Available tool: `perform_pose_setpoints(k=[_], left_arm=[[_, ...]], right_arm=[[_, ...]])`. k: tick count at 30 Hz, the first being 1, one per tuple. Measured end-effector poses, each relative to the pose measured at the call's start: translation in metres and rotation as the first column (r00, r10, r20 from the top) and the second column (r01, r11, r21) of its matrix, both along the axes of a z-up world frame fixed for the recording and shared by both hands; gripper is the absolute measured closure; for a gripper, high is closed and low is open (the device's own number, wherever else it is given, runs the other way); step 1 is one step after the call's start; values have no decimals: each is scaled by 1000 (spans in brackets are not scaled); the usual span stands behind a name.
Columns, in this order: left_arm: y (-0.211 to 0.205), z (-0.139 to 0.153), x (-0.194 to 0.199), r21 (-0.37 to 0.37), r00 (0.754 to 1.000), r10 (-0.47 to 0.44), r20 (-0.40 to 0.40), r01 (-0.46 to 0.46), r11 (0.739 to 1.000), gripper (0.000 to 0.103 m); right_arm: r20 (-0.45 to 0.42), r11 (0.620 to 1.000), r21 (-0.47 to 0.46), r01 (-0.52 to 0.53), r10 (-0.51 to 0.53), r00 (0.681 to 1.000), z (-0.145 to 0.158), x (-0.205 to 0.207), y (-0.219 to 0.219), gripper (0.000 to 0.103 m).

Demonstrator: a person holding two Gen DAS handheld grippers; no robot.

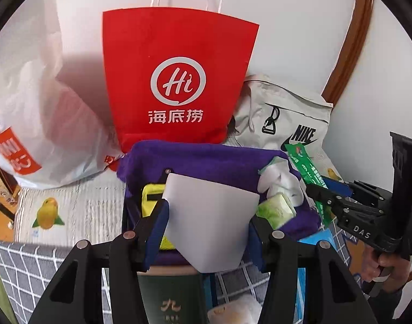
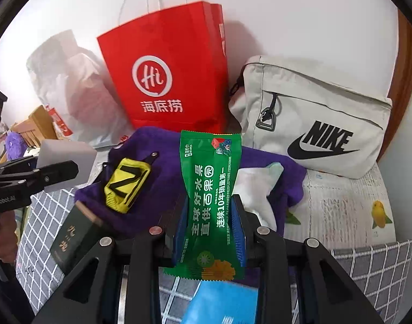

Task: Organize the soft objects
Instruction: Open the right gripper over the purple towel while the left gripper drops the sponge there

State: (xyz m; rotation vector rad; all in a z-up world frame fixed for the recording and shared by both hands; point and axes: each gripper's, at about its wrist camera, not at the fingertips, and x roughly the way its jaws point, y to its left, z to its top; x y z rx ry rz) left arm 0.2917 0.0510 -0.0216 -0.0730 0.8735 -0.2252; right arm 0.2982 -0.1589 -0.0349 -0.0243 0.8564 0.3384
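My left gripper [image 1: 208, 216] is shut on a white foam block [image 1: 214, 189], its blue pads pressing the block's two sides. My right gripper [image 2: 210, 202] is shut on a green snack packet [image 2: 210, 162] that stands upright between its pads. Both hang over a purple towel [image 2: 162, 189] on the bed. On the towel lie a yellow pouch [image 2: 126, 183], crumpled white tissue [image 2: 254, 189] and a light green tissue pack [image 1: 277, 209]. In the left wrist view the right gripper [image 1: 322, 189] comes in from the right with the packet [image 1: 305, 167].
A red paper bag [image 1: 176, 81] stands against the wall behind the towel. A white plastic bag [image 1: 30, 108] is to its left, a grey Nike bag [image 2: 314, 124] to its right. A dark green box [image 2: 73, 240] and a blue item [image 2: 222, 302] lie near on the checked cloth.
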Motion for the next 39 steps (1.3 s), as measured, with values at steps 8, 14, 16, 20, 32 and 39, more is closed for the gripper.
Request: perform_pose_setpoints(k=[8, 14, 16, 20, 32, 39], left_arm=[[-6, -14, 40, -13, 999, -16, -48, 15, 1000, 52], [-1, -28, 66, -41, 997, 4, -82, -7, 999, 52], [2, -31, 72, -41, 996, 13, -89, -17, 999, 52], [5, -38, 80, -44, 995, 19, -103, -24, 999, 52], [3, -59, 93, -21, 989, 19, -146, -22, 1000, 52], [-4, -65, 95, -8, 988, 7, -156, -9, 1000, 52]], right_arm=[[-30, 1000, -27, 8, -9, 1000, -14, 39, 3, 72], [-65, 999, -33, 6, -8, 998, -29, 59, 3, 72], [-78, 999, -33, 8, -11, 997, -34, 65, 3, 72], [-98, 999, -33, 8, -11, 995, -45, 73, 3, 72], [-179, 995, -89, -39, 23, 984, -71, 82, 9, 70], [-188, 995, -94, -44, 25, 982, -76, 82, 8, 66]])
